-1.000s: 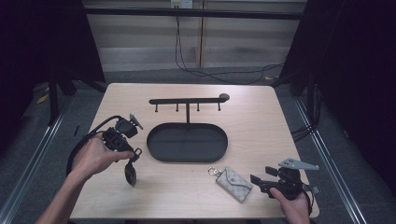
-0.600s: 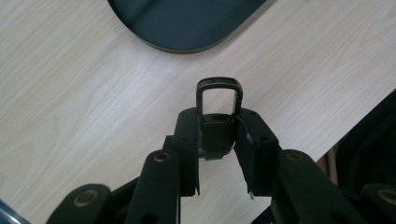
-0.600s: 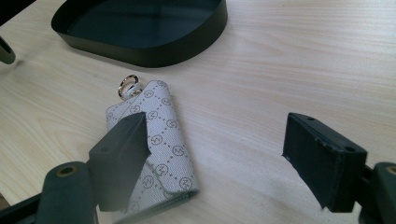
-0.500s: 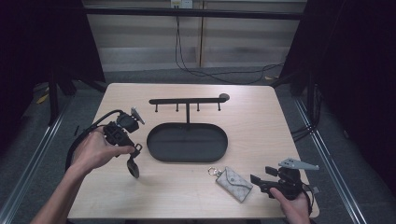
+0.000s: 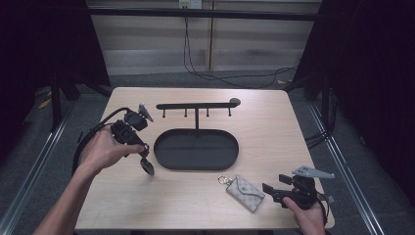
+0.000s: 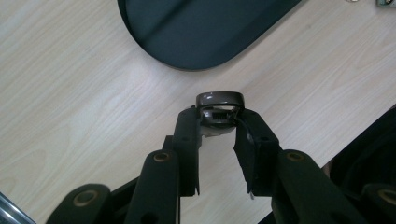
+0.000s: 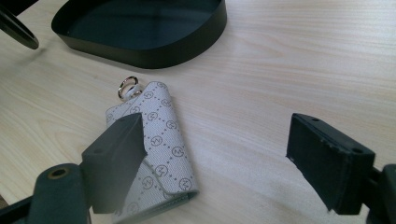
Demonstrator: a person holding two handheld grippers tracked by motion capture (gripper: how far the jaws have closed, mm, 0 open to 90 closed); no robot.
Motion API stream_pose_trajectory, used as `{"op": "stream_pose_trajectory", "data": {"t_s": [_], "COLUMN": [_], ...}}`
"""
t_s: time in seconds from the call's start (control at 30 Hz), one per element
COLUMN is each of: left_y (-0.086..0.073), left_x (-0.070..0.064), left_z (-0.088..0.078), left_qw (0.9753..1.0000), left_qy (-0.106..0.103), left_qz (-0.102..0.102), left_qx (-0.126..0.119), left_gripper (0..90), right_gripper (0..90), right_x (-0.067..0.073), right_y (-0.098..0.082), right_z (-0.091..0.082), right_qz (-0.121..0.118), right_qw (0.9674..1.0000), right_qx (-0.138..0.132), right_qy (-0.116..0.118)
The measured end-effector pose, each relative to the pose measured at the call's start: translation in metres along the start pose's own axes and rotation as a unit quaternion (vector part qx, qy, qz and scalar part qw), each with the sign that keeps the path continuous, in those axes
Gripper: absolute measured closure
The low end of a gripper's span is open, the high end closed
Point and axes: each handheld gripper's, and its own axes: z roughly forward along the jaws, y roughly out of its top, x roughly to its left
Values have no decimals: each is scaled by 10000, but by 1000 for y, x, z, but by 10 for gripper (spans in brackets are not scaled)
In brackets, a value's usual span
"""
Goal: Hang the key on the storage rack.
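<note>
A pale wooden bench (image 5: pixel 195 205) is carrying a black oval tray (image 5: pixel 196 149) at its middle, lying lengthwise across the high view with nothing inside it. From its far rim a post is rising to a black hook rail (image 5: pixel 195 105), its pegs bare.

Near the front edge, just right of the tray, a grey patterned key pouch (image 5: pixel 245 192) is lying flat, its long axis running diagonally, with its metal ring (image 7: pixel 127 86) pointing toward the tray and its closed end toward the person.

The right tongs (image 5: pixel 270 191) are standing wide apart just beside the pouch; their jaws have just been opening. In the right gripper view one jaw is sitting over the pouch's edge, the other well clear over bare wood, and whether any pad is touching the pouch cannot be told.

The left tongs (image 5: pixel 145 157) are being held above the bench, near the tray's left end, clamped on a small dark glossy object (image 6: pixel 219 108), apparently a car key fob. It is hanging downward, long axis in line with the jaws.
</note>
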Motion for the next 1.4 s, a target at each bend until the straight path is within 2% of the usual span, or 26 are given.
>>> {"op": "stream_pose_trajectory", "data": {"t_s": [0.2,0.57,0.93,1.1,1.2,1.27,1.4], "left_y": [14,34,57,67,75,81,90], "left_x": [-2,-5,-2,2,3,5,7], "left_z": [-5,-15,-22,-25,-23,-24,-21], "left_qw": [10000,9999,9997,9996,9992,9992,9990], "left_qy": [32,79,133,66,183,138,204], "left_qz": [-23,84,-106,-151,-157,-205,-209], "left_qx": [3,105,180,211,317,303,340], "left_gripper": [707,707,707,707,707,707,707], "right_gripper": [190,192,195,196,197,197,199], "right_x": [0,-1,-1,-2,-2,-2,-2], "right_y": [0,-1,-1,-1,-1,-1,-1], "right_z": [-1,0,0,0,-1,-1,-2], "right_qz": [-26,-6,43,58,65,78,61], "right_qw": [10000,10000,10000,10000,10000,10000,10000], "right_qx": [-11,10,6,-5,-7,-18,-19], "right_qy": [14,-3,-12,26,38,43,40]}}
